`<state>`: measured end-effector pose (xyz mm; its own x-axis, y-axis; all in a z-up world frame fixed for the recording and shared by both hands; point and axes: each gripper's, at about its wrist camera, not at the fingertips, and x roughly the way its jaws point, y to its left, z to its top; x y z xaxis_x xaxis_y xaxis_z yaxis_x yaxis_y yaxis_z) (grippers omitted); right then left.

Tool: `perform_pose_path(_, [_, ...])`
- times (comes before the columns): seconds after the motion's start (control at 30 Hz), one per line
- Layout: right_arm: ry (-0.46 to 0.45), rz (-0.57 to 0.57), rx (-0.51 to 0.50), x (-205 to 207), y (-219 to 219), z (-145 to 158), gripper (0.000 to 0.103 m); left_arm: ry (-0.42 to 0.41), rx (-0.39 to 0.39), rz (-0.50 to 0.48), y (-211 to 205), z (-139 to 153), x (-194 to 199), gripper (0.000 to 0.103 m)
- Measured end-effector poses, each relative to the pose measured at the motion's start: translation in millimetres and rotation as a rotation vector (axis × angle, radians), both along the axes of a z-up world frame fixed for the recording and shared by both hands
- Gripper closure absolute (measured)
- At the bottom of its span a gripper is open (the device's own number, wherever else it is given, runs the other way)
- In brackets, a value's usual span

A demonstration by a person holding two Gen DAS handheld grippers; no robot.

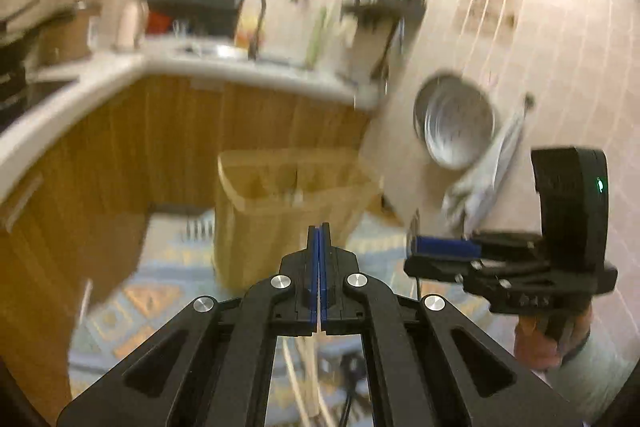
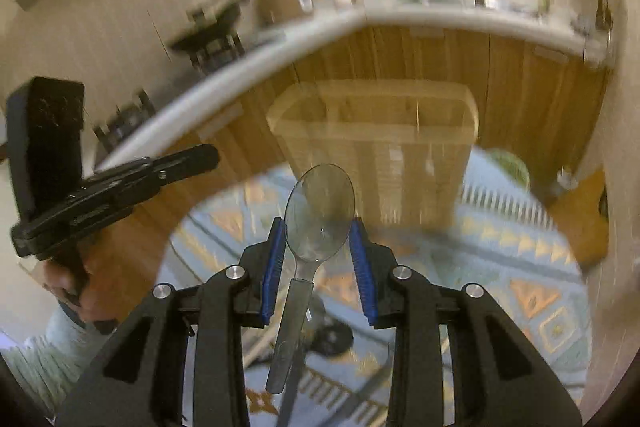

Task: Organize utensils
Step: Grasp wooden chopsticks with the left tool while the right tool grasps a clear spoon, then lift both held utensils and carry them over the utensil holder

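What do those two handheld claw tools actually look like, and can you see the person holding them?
Both are matte black plastic claws with silver round bolts at the joints and blue ribbed pads lining the fingers. The left gripper and the right gripper look alike. The right one's upright black block carries a small green light. A bare hand grips a handle, above a pale sleeve.
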<state>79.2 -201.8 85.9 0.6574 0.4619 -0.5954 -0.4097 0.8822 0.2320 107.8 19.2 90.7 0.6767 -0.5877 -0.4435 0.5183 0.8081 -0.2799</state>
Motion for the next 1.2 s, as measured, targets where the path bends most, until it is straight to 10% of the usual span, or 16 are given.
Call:
perform_pose_path(0.23, [-0.025, -0.049, -0.023, 6.7, -9.6, 25.4, 0.073, 0.117, 0.051, -0.096, -18.7, -2.5, 20.6, 0.101])
perform_pose_path(0.33, [0.059, -0.074, -0.047, 10.7, -26.9, 4.6, 0.073, 0.271, 0.150, -0.175, -41.8, -47.1, 35.8, 0.065])
perform_pose_path(0.73, [0.269, -0.123, -0.086, 14.6, -66.4, -64.0, 0.073, 0.421, 0.647, -0.261, -153.7, -138.2, 71.0, 0.065])
perform_pose_path(0.93, [0.290, -0.124, -0.072, 8.0, -81.5, -71.1, 0.073, 0.413, 0.787, -0.264, -177.0, -154.5, 69.5, 0.093])
perform_pose_path(1.07, [0.274, -0.115, -0.053, 5.3, -83.7, -64.6, 0.073, 0.344, 0.694, -0.224, -176.4, -143.6, 61.6, 0.094])
perform_pose_path(1.2, [0.193, -0.095, -0.013, -1.7, -84.2, -41.4, 0.073, 0.250, 0.403, -0.171, -136.2, -93.5, 40.6, 0.094])
